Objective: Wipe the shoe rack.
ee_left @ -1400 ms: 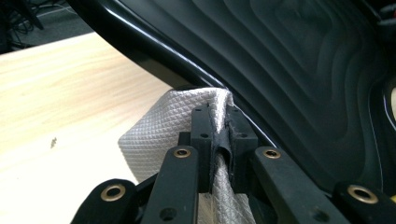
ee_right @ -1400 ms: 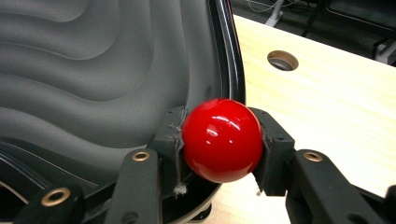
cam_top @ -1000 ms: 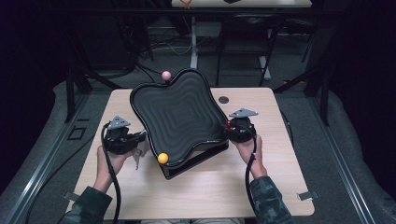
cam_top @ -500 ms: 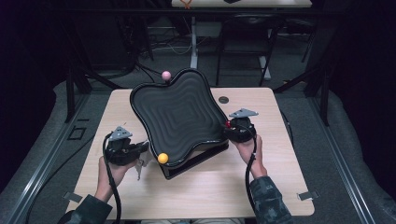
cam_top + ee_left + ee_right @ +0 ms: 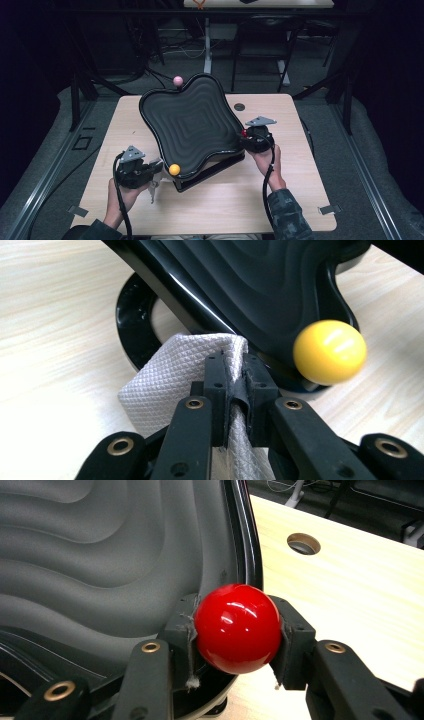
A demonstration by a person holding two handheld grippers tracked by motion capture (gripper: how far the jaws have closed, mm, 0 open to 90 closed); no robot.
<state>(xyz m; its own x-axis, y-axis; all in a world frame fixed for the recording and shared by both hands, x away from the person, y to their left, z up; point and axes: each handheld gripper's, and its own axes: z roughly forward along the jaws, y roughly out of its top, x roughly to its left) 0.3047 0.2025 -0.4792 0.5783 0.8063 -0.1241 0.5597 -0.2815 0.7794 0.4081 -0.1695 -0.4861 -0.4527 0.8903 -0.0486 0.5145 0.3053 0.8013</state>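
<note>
A black wavy tray (image 5: 192,120) sits tilted on a black stand (image 5: 210,172) in the middle of the table. Ball knobs stick out at its corners: pink (image 5: 177,80) at the far side, yellow (image 5: 174,169) at the near left, red (image 5: 244,133) at the right. My left gripper (image 5: 156,169) is shut on a grey quilted cloth (image 5: 170,380), just left of the yellow ball (image 5: 330,352) and in front of the stand's ring base (image 5: 131,315). My right gripper (image 5: 237,630) is shut on the red ball (image 5: 237,628) at the tray's rim (image 5: 247,540).
The wooden table (image 5: 300,150) has a round cable hole (image 5: 239,106) behind the right gripper, also seen in the right gripper view (image 5: 304,543). Bare tabletop lies along the near edge and at the far left. Dark floor and chair legs surround the table.
My left gripper has moved toward the near edge of the table with the cloth in it, ending beside the yellow ball. The right gripper and the tray have stayed put.
</note>
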